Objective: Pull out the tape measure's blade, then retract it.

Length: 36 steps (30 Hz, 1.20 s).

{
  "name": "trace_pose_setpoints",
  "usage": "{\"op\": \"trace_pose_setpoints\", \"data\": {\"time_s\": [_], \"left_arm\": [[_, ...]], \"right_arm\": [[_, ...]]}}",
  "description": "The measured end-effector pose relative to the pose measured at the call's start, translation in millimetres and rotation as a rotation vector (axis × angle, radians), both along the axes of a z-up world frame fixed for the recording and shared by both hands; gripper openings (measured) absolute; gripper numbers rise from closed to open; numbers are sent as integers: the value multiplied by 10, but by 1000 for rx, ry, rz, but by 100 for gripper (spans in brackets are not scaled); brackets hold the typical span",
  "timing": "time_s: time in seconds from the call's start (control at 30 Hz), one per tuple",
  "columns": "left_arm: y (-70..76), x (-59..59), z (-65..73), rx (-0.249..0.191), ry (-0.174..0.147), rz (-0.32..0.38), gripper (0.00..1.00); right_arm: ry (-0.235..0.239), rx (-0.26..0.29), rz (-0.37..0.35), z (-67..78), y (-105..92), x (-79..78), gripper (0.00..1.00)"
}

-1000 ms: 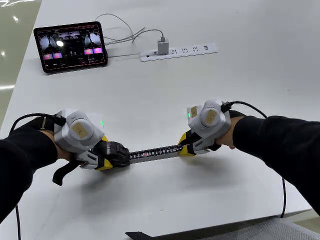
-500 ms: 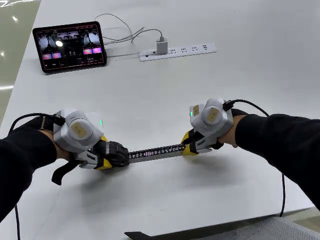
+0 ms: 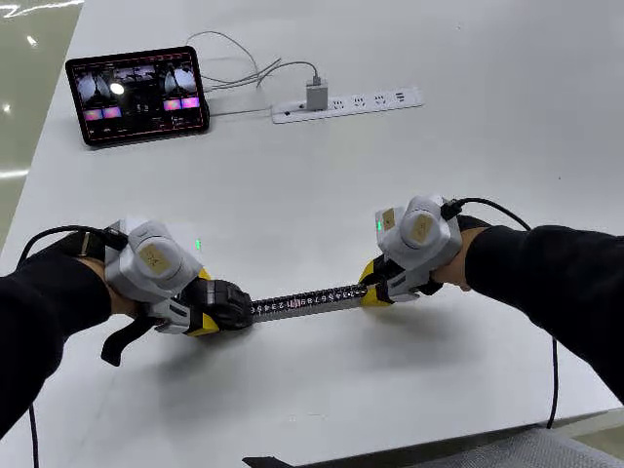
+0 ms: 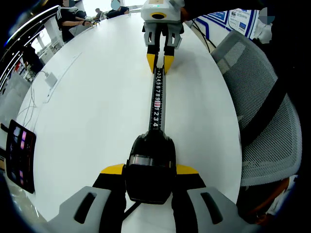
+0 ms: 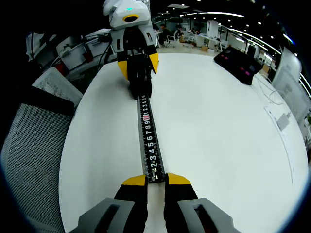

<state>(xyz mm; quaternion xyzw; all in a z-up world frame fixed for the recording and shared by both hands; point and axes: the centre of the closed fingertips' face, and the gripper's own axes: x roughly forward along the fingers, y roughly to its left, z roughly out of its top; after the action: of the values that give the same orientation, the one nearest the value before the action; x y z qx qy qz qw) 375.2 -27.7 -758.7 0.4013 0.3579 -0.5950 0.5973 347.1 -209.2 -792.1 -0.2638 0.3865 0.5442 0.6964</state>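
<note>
The left gripper (image 4: 150,169) squeezes the tape measure case (image 4: 148,154) between its jaws. Straight ahead runs the thin blade (image 4: 156,99), likely bendy and quick to snap back. At its far end the right gripper (image 4: 160,64) pinches it, a good place to hold.

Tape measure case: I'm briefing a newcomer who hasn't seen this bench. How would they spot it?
On the white table, two hand-held grippers face each other near the front edge, joined by a numbered blade. The case is the black block clamped in the left gripper, where the blade emerges. The right gripper pinches only the thin blade; the left holds this chunky body.
</note>
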Motion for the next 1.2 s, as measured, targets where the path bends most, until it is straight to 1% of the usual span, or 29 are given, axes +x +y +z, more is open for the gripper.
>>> {"op": "trace_pose_setpoints", "data": {"time_s": [0.73,1.0,1.2], "left_arm": [[1,8,-2,-4,-1,1,30],[-1,-3,3,-4,0,5,30],[-6,-8,5,-4,-1,4,30]], "right_arm": [[2,-16,-10,-3,-114,-22,7],[-9,-26,6,-7,-171,-34,7],[0,-24,-8,-5,-204,-39,7]]}}
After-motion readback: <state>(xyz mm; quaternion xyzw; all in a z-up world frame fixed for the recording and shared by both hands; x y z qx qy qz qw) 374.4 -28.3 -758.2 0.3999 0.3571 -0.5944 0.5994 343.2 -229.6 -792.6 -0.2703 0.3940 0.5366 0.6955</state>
